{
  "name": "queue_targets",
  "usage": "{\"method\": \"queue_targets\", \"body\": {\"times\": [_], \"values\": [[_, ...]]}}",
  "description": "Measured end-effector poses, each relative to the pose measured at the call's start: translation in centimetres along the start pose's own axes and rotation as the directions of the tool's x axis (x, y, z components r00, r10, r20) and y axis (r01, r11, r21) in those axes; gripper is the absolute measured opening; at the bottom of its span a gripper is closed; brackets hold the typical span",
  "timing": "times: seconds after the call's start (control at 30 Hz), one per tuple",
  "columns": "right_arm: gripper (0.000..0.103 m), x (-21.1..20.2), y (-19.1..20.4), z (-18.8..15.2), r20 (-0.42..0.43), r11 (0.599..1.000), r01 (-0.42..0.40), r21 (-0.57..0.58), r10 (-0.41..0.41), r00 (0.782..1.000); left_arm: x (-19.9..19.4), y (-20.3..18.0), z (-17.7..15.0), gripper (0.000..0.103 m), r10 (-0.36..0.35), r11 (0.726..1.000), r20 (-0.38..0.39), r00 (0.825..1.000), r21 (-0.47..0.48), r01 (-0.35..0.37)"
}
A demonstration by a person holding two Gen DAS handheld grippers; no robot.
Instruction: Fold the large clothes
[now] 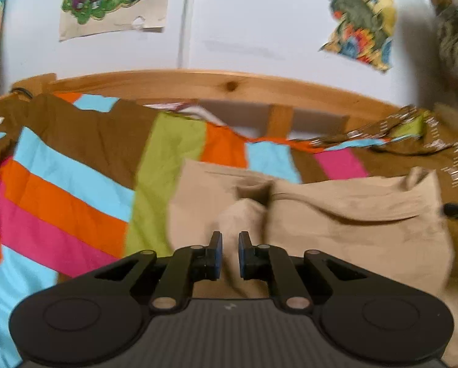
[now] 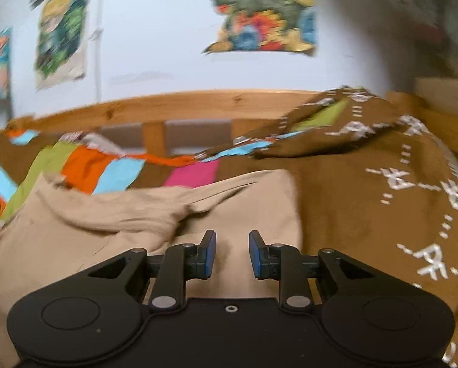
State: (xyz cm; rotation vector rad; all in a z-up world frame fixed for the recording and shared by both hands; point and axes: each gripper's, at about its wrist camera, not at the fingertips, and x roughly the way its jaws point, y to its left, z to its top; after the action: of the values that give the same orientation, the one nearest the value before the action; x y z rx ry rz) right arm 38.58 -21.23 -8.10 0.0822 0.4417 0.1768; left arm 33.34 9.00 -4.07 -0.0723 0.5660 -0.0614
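The left gripper [image 1: 230,240] is parted narrowly around a raised beige fold, grip unclear; the right gripper [image 2: 231,239] is held open, empty. The beige garment [image 1: 351,214] is bunched on the striped bedspread [image 1: 69,202], probably mid-fold.

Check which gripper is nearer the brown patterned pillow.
Right. The right gripper is over the beige garment's edge, right beside the brown patterned pillow. The left gripper sits over the garment's far side.
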Motion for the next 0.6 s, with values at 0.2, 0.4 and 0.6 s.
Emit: {"method": "queue_targets", "body": {"times": [0.2, 0.4, 0.6], "values": [[0.03, 4.5, 2.8, -1.1, -0.149, 0.984, 0.04, -0.176, -0.067, 0.987, 3.4, -4.3, -1.7, 0.011, 0.073, 0.992, -0.151, 0.986, 0.113, -0.056], [0.047, 1.4, 2.0, -0.3, -0.119, 0.996, 0.016, -0.093, -0.027, 0.992, 4.1, -3.8, -2.2, 0.019, 0.082, 0.996, -0.195, 0.977, -0.015, -0.086], [0.071, -3.8, 3.4, 0.6, -0.083, 0.995, -0.015, -0.095, 0.007, 0.996, 0.8, -3.5, -1.9, 0.068, 0.132, 0.987, -0.19, 0.973, -0.068, -0.147]]}}
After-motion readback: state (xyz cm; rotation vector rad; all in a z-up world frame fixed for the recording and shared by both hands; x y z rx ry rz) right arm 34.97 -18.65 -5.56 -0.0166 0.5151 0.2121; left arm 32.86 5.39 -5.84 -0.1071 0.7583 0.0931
